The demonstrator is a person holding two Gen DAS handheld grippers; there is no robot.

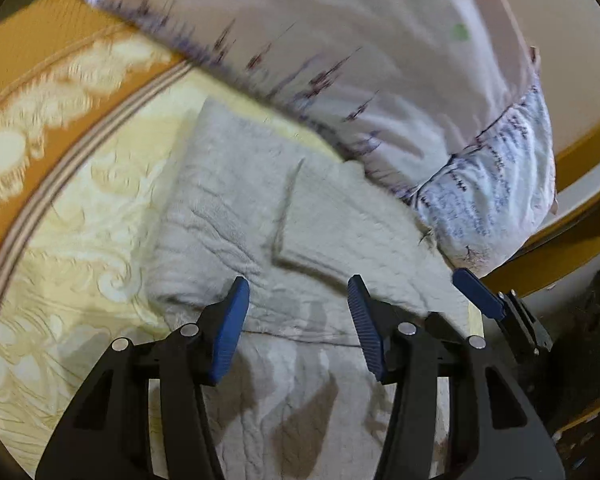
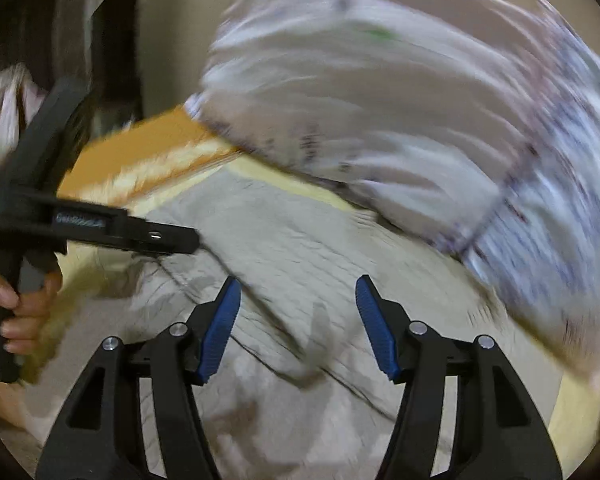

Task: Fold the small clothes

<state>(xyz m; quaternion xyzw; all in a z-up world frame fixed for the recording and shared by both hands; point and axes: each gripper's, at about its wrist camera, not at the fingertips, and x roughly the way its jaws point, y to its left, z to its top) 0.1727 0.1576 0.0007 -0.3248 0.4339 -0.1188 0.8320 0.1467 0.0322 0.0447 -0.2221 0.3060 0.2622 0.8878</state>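
With both my left tongs (image 1: pixel 298 328) and right tongs (image 2: pixel 298 328) wide open and empty, I should pinch the grey garment's (image 1: pixel 228 216) edges evenly.

Both wrist views look down, close, sharing the grey garment (image 1: pixel 300 240).

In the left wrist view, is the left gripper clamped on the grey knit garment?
No. The left gripper has its blue pads spread wide apart above the grey knit garment, with nothing pinched between them.
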